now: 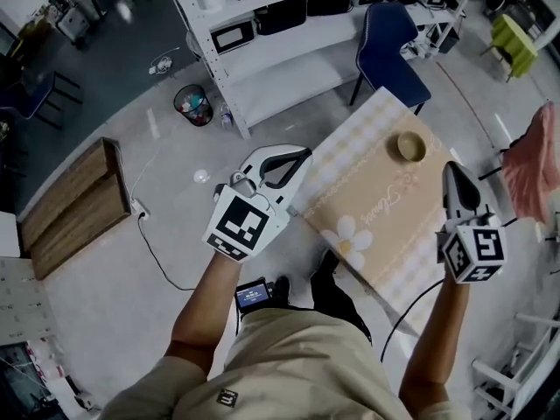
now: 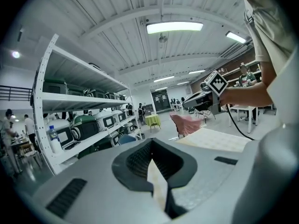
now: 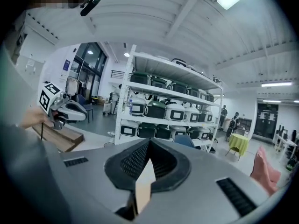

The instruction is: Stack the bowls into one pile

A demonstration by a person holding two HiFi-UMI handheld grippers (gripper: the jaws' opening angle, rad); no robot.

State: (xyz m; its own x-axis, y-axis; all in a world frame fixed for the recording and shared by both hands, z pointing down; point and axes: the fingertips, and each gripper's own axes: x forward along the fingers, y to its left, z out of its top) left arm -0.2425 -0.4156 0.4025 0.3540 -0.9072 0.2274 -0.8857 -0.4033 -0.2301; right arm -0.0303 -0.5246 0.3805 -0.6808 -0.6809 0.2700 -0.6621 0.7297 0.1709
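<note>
A tan bowl [image 1: 409, 147] sits near the far end of the table [image 1: 385, 217], which has a checked cloth with a flower print. I cannot tell whether more bowls are nested in it. My left gripper [image 1: 300, 155] is held over the floor just left of the table, jaws shut and empty. My right gripper [image 1: 450, 168] hovers at the table's right edge, below and right of the bowl, also shut and empty. Both gripper views look level across the room: the left gripper [image 2: 151, 146] sees the right gripper [image 2: 212, 84], and the right gripper [image 3: 148, 144] sees the left gripper [image 3: 63, 109]. Neither shows the bowl.
White shelving [image 1: 289, 24] with appliances stands beyond the table, with a blue chair [image 1: 394, 42] at its far end. A bin [image 1: 194, 105] and a wooden pallet [image 1: 74, 204] are on the floor to the left. A pink cloth [image 1: 532, 160] hangs at the right.
</note>
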